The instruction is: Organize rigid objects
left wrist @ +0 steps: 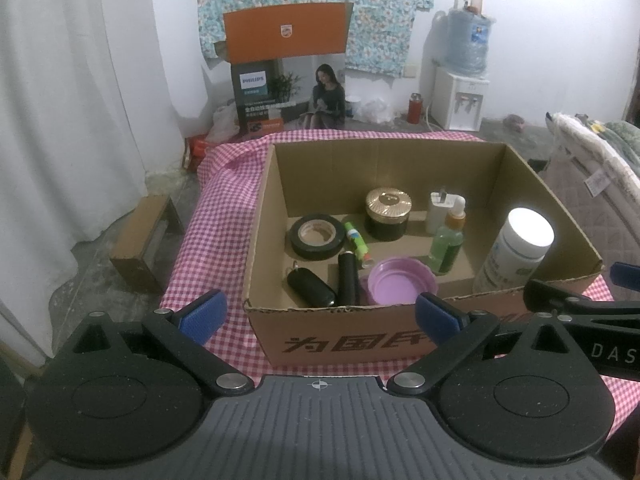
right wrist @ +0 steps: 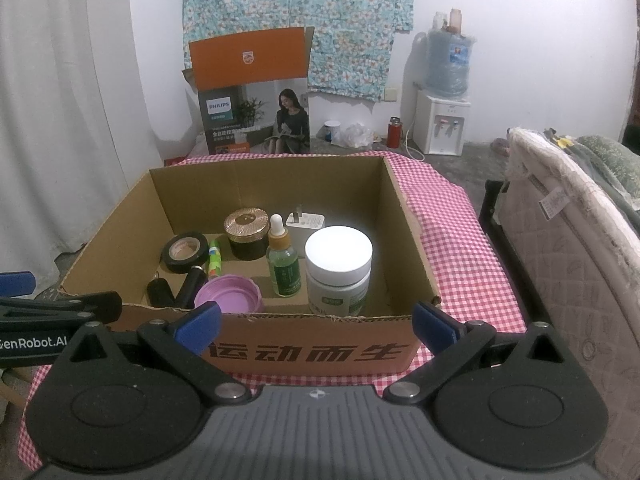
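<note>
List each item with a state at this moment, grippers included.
left gripper: open, empty, outside the box
right gripper: open, empty, outside the box
cardboard box: open-topped, on the checked cloth
white jar: upright, lid on
green dropper bottle: upright, capped
gold-lidded jar: upright, closed
purple lid: lying hollow side up
tape roll: lying flat

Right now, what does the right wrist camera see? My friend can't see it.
An open cardboard box on a red checked tablecloth holds small things: a white-lidded jar, a green dropper bottle, a purple lid, black tape and a gold-topped jar. The right gripper waits in front, jaws open and empty.
</note>
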